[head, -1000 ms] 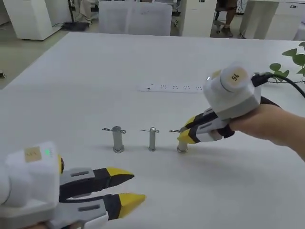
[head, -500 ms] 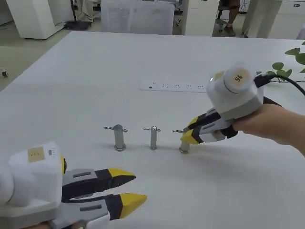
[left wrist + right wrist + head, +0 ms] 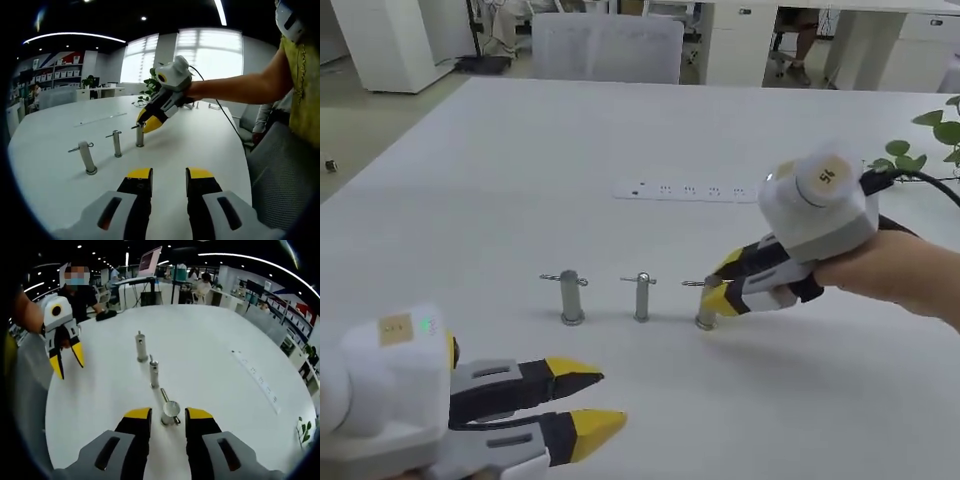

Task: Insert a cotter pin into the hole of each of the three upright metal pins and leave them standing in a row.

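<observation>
Right gripper (image 3: pixel 718 282), jaws spread either side of the third pin (image 3: pixel 707 314); a straight, slow retreat should spare its cotter pin (image 3: pixel 692 284). Left gripper (image 3: pixel 610 398) spread, idle.

A round tan sticker (image 3: pixel 825 176) is seen on top of the right gripper (image 3: pixel 718 283), right of centre in the head view. Two dark characters are printed on it, seemingly "56", though the tilt leaves the reading uncertain. A square tan label (image 3: pixel 392 327) is stuck on the left gripper (image 3: pixel 610 398), at the lower left of that view. Its marks are too small to be read.
</observation>
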{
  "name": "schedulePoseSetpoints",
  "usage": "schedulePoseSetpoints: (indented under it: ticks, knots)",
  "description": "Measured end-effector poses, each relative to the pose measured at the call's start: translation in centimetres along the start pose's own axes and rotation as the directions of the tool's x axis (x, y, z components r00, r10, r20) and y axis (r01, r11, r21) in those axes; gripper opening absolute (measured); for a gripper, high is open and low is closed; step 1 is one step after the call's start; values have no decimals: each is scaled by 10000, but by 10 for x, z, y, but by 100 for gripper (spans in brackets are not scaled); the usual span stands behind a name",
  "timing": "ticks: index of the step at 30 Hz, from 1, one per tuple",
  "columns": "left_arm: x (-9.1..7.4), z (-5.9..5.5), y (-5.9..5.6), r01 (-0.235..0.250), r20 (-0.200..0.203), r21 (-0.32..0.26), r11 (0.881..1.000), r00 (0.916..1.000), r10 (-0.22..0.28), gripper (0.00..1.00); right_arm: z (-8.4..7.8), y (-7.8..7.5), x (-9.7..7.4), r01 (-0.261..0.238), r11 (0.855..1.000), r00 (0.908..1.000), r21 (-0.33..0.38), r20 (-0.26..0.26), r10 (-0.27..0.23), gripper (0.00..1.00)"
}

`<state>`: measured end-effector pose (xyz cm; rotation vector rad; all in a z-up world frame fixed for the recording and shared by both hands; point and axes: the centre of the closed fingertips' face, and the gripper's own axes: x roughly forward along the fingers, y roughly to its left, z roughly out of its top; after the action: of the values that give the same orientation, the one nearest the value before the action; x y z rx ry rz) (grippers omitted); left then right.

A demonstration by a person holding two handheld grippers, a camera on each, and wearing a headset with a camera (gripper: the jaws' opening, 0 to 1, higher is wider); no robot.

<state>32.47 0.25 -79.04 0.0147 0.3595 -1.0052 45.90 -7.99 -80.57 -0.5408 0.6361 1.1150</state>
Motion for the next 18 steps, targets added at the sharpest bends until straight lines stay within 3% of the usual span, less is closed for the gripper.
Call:
schedulePoseSetpoints:
  ticks: [3,4,6,11,15,17,18]
  knots:
    - [-5,9,-1,-82,190,45,10000,9998,81,26,2,3,-17,238,9994,9992,270,310,-247,31]
    - [-9,13,1,-195,290,71,9998,9994,193,26,5,3,-27,519,9980,9963,356,665,-542,33]
    - [-17,21,3,-368,454,12,9993,9983,368,27,1,9,-46,761,9959,9934,500,816,-800,34]
    - [-44,40,8,-960,991,-528,9940,9900,1009,37,-9,33,-93,1479,9776,9694,1498,1739,-1733,38]
    - [-66,45,4,-1314,926,-767,9884,9860,1383,50,-27,59,-125,1911,9504,9458,2453,2128,-2451,47]
    - [-75,48,2,-1529,896,-683,9859,9832,1587,61,-34,71,-135,2025,9443,9398,2592,2195,-2618,53]
    - [-79,49,0,-1573,881,-660,9853,9827,1628,66,-41,80,-140,2112,9409,9415,2648,2034,-2686,58]
